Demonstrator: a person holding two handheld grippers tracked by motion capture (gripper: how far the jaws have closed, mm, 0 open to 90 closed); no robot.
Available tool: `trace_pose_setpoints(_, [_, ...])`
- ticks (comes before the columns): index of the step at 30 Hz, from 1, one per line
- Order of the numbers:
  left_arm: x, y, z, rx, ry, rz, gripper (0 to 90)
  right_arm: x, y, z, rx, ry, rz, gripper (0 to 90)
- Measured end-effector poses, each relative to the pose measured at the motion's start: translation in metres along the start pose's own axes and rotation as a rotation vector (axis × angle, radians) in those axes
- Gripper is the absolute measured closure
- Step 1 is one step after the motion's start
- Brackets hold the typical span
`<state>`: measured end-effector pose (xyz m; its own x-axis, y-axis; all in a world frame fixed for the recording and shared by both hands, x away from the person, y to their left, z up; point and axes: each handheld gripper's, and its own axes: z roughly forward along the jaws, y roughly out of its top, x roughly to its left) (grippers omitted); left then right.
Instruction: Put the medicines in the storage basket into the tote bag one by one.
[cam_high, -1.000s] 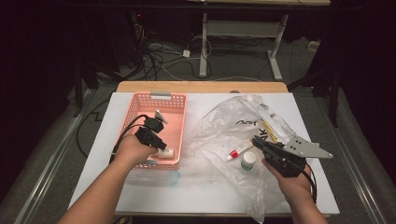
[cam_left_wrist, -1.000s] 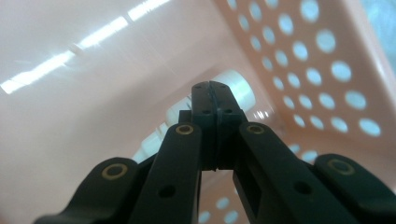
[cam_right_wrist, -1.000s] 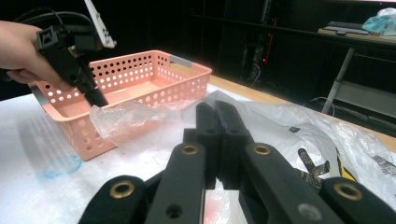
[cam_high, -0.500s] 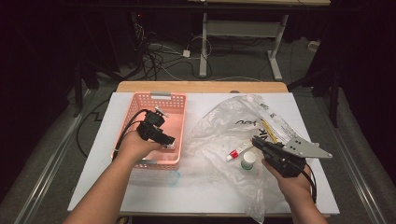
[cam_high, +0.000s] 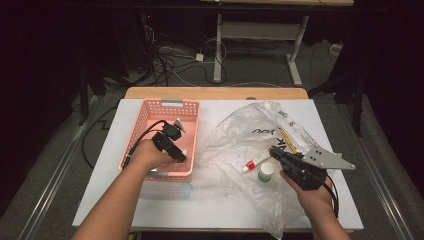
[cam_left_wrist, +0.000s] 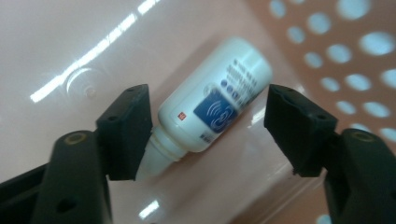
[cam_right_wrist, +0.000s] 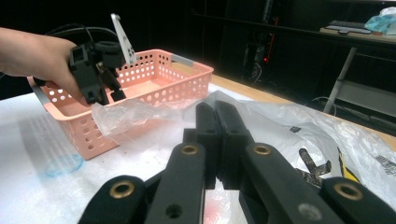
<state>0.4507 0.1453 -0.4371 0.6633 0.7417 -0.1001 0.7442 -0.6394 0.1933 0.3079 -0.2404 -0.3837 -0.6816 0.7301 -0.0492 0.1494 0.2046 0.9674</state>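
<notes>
A small white bottle (cam_left_wrist: 219, 100) with a blue label lies on the floor of the pink basket (cam_high: 165, 106). My left gripper (cam_left_wrist: 210, 100) reaches down into the basket (cam_right_wrist: 159, 79). Its jaws have just been opening and now stand open on either side of the bottle, the right pad clear of it. In the high view the left gripper (cam_high: 179, 155) is at the basket's near right part. My right gripper (cam_high: 274, 150) is shut with nothing between its pads (cam_right_wrist: 219, 116). It hovers over a crumpled clear plastic bag (cam_high: 235, 145).
On the bag, just left of my right gripper, lie a small red-capped tube (cam_high: 252, 162) and a white bottle with a green cap (cam_high: 265, 173). A white sheet (cam_high: 215, 210) covers the table. Floor cables (cam_high: 170, 55) and a stand lie beyond the far edge.
My left gripper has gone down into the basket, opened its jaws and let go of the white bottle. The right gripper has stayed in place, shut.
</notes>
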Motion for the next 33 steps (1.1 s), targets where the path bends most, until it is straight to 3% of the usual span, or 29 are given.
trace_pose_setpoints(3, [0.001,0.002,0.008,0.033,0.013,0.006,37.3,0.000,0.000,0.001,0.003,0.001,0.000,90.0])
trace_pose_setpoints(12, [-0.003,0.003,0.007,-0.003,0.032,0.036,55.5,0.000,-0.001,0.001,0.006,0.004,0.005,90.0])
trace_pose_setpoints(16, [-0.004,0.004,0.007,-0.003,0.031,0.038,57.8,0.001,-0.001,0.001,0.006,0.003,0.003,90.0])
trace_pose_setpoints(22, [-0.002,0.004,0.004,-0.010,0.025,0.009,58.3,0.000,-0.001,0.001,0.006,0.003,0.005,90.0])
trace_pose_setpoints(27, [0.000,0.000,-0.009,-0.067,0.008,-0.038,58.3,-0.001,-0.001,0.001,0.004,0.001,0.004,90.0])
trace_pose_setpoints(33, [-0.009,-0.010,-0.024,-0.146,-0.010,-0.046,58.3,0.000,-0.001,0.001,0.004,0.003,0.003,90.0])
